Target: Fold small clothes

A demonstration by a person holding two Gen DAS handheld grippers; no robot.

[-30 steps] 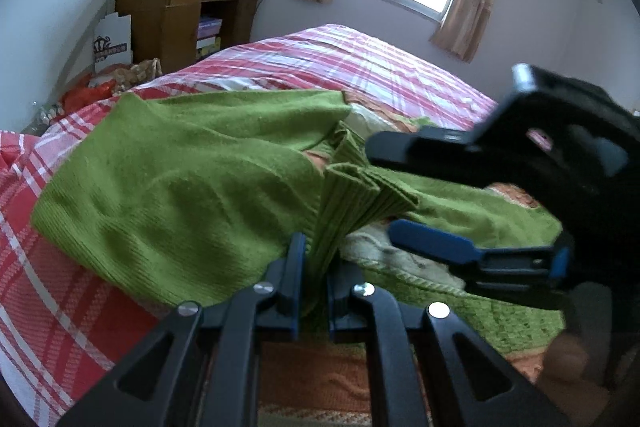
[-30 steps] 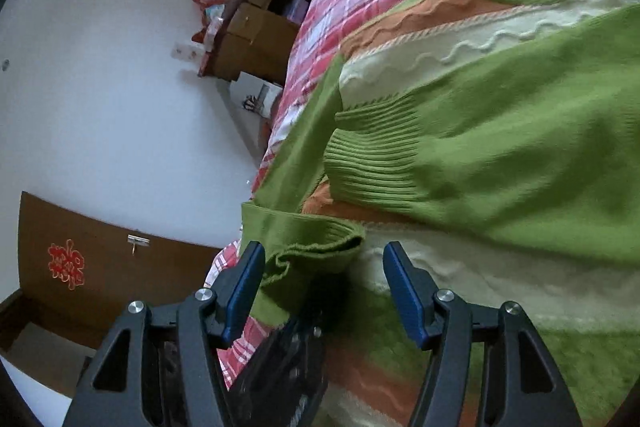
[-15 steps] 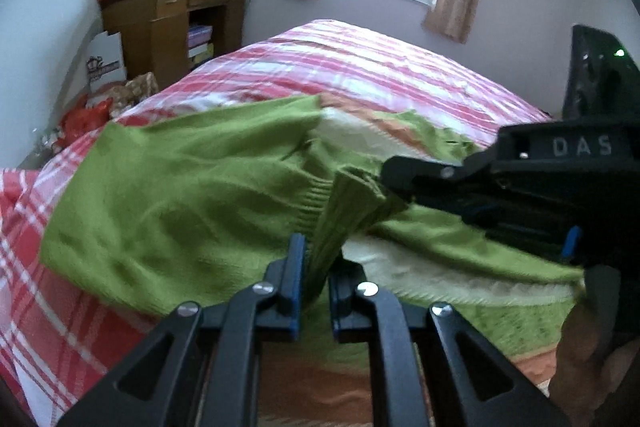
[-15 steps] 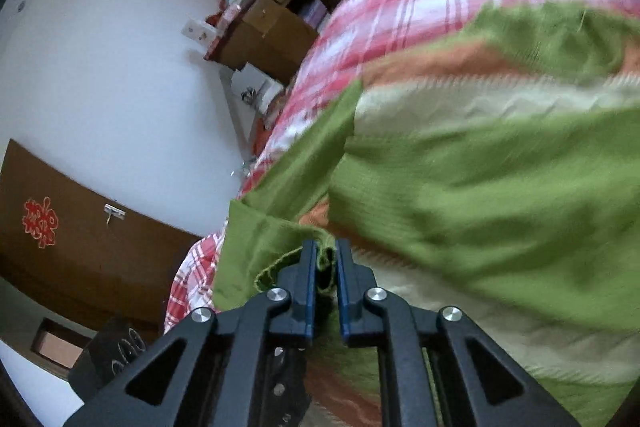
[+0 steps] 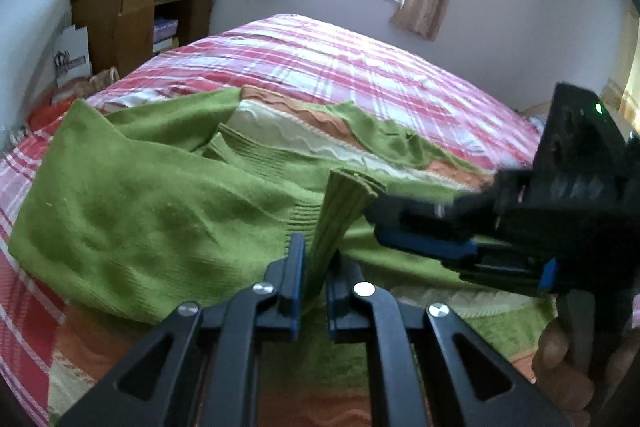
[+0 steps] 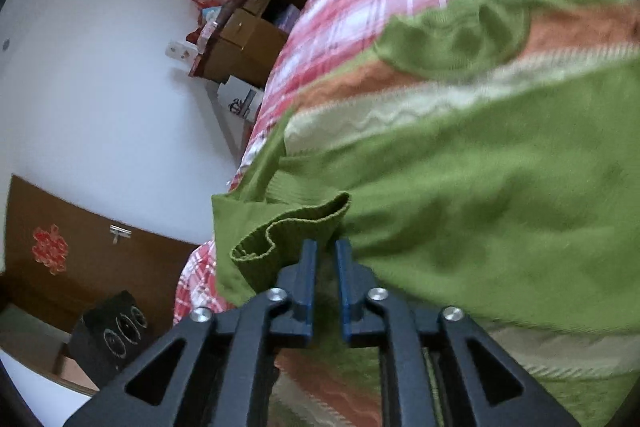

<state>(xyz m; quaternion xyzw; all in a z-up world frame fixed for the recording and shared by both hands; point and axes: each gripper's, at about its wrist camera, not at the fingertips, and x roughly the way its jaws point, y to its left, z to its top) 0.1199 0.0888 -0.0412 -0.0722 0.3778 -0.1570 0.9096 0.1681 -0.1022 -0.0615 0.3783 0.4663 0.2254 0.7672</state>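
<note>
Desk (image 5: 140, 15) stands at far left by the wall; not involved. Bed (image 5: 360, 67) with pink checked cover serves as the folding surface, so the green sweater (image 5: 132, 219) lies spread across its near half, striped front partly showing.

Left gripper (image 5: 314, 259): jaws narrow, pinched on the ribbed cuff (image 5: 340, 211) of a sleeve. The cuff stands up out of the jaws, probably so the sleeve can be carried over the body without dragging.

Right gripper (image 6: 326, 267): seen in the left wrist view just right of the cuff. Its own view shows the jaws close together; they have just been opening a little after a tight close. A ribbed sweater edge (image 6: 288, 231) sits at its left finger (image 6: 308, 275); whether the pads press cloth cannot be told.

Judgement: mid sleeve fold, not yet laid flat.
</note>
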